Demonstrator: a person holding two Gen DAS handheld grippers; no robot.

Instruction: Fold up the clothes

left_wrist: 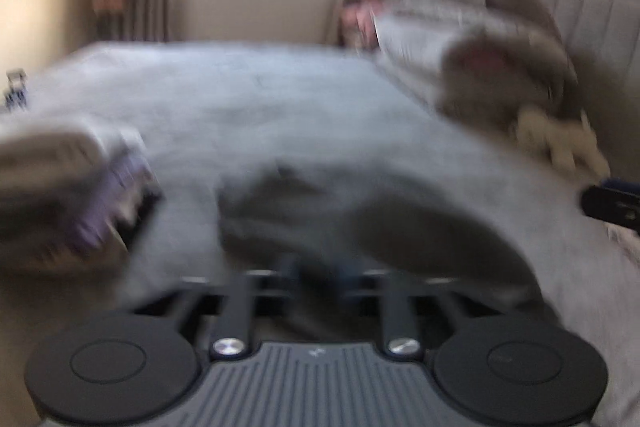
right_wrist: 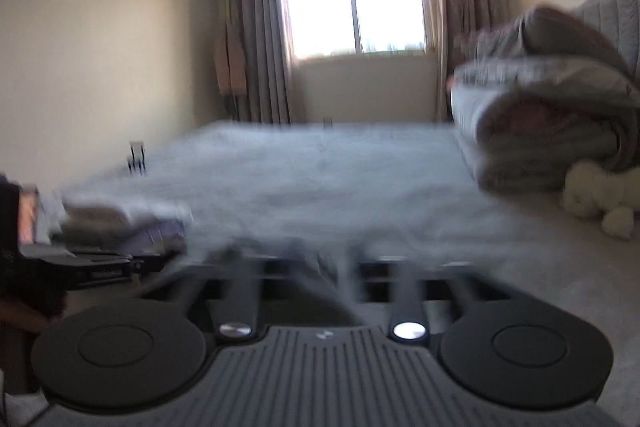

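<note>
The dark grey garment [left_wrist: 360, 227] lies rumpled at the bed's [left_wrist: 248, 99] near edge, right in front of the left tool [left_wrist: 316, 267]; a folded stack [left_wrist: 72, 179] sits toward the left edge. My judgement: pinch each near corner cleanly before lifting, keeping the cloth taut. Both views are blurred. The left tool's jaws stand apart over the cloth, gripping nothing I can see. The right tool [right_wrist: 352, 267], angled slightly downward, stands open with pale cloth bunched between its fingers

Grey bed [left_wrist: 280, 99]: dark garment [left_wrist: 360, 223], folded stack [left_wrist: 68, 163], rolled duvet [right_wrist: 540, 115].
</note>
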